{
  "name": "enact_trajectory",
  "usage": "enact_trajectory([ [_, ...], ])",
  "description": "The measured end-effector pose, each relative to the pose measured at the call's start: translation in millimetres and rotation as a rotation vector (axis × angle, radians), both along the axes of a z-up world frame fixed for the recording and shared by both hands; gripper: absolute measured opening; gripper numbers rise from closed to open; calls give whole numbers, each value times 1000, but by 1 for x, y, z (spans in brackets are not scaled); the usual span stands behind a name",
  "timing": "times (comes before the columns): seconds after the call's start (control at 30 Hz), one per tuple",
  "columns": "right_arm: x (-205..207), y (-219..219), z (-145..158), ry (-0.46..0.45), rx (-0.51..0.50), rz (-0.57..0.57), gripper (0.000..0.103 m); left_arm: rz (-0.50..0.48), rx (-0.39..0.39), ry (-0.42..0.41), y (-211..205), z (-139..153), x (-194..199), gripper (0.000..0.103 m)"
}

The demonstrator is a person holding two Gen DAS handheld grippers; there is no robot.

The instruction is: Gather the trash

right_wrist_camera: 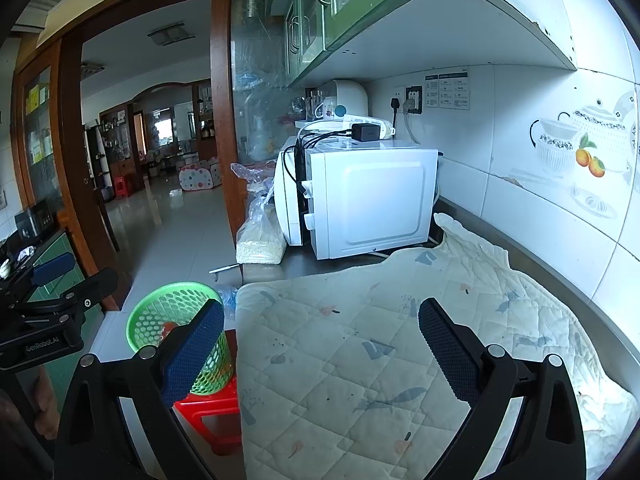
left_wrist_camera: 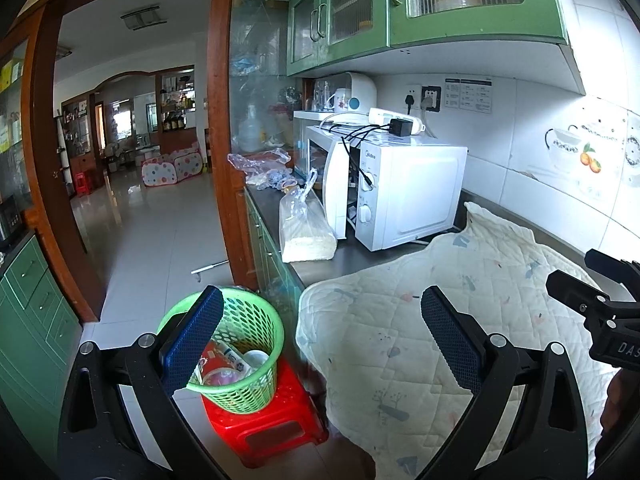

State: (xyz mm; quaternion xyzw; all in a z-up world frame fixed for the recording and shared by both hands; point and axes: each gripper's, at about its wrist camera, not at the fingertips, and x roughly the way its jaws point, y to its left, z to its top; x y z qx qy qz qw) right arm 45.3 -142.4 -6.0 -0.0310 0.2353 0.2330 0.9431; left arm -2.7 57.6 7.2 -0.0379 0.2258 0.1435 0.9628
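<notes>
Two grippers, left gripper (left_wrist_camera: 320, 340) and right gripper (right_wrist_camera: 320, 350), hang wide open and empty over a quilted cloth (right_wrist_camera: 360, 360) on the counter. Only the left view looks into the green basket (left_wrist_camera: 248, 360) on a red stool (left_wrist_camera: 272, 428), showing wrappers and cups (left_wrist_camera: 236, 364); the right view's finger hides most of it.

Right tongs (right_wrist_camera: 320, 344) spread wide, empty, above quilted cloth (right_wrist_camera: 400, 340); green basket (right_wrist_camera: 160, 312) on red stool (right_wrist_camera: 208, 412) beside counter.
</notes>
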Motion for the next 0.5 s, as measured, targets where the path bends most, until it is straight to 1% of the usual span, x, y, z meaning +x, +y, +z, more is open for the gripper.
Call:
enact_trajectory([
  [0.5,1,-3,-8,12,-6,-5,95,-10,-2,18,-2,-8,0,98],
])
